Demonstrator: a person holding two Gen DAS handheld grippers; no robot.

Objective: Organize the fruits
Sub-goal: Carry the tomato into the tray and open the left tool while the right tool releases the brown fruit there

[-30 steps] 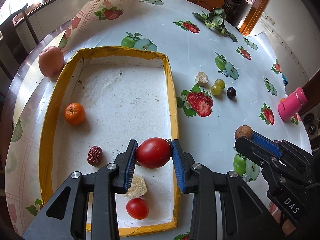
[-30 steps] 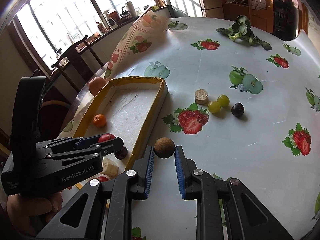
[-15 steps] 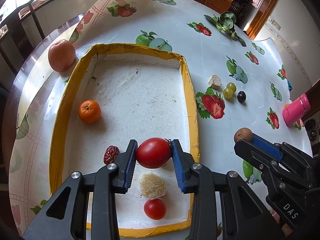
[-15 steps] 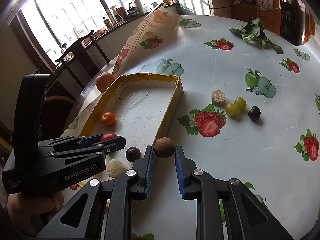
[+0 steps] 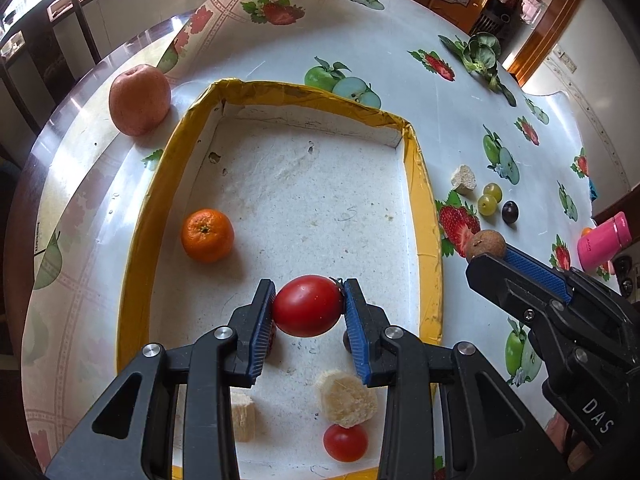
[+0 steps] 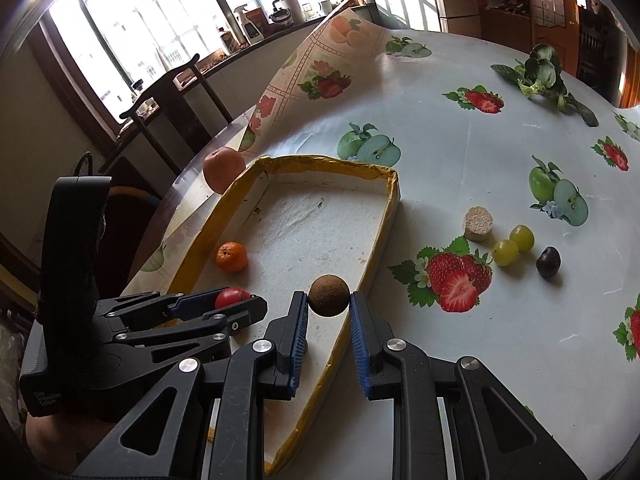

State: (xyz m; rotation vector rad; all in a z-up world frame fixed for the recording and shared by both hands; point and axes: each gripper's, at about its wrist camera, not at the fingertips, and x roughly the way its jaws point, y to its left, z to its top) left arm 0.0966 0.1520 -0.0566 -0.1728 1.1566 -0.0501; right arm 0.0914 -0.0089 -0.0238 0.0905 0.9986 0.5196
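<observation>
Tomato (image 5: 307, 306): red, clamped between the blue pads of the left gripper (image 5: 308, 320), held above the floor of the tray near its near end.
Brown fruit (image 6: 329, 295): small, round, rough-skinned, pinched by the right gripper (image 6: 329, 320) above the tray's right wall.
Tray (image 5: 420, 184): shallow white box with a yellow taped rim, lying on the tablecloth (image 5: 400, 32); the landmark for the rest.
Inside tray, left side: one mandarin (image 5: 207, 235) by the left wall.
Inside tray, near end: a small red tomato (image 5: 345, 442), a pale cut chunk (image 5: 346, 398) touching it, and a second pale chunk (image 5: 242, 416) partly hidden behind the left gripper.
Under the left gripper's fingers: two dark items, mostly hidden, not identifiable.
Outside tray, far-left corner: an apple (image 5: 139, 100), just beside the rim.
Outside tray, right: a pale cut piece (image 6: 478, 224), two green grapes (image 6: 514, 246) touching, and a dark grape (image 6: 548, 262), clustered near the right wall.
Well beyond tray, far right: leafy greens (image 6: 544, 70) and a pink bottle (image 5: 604, 242).
</observation>
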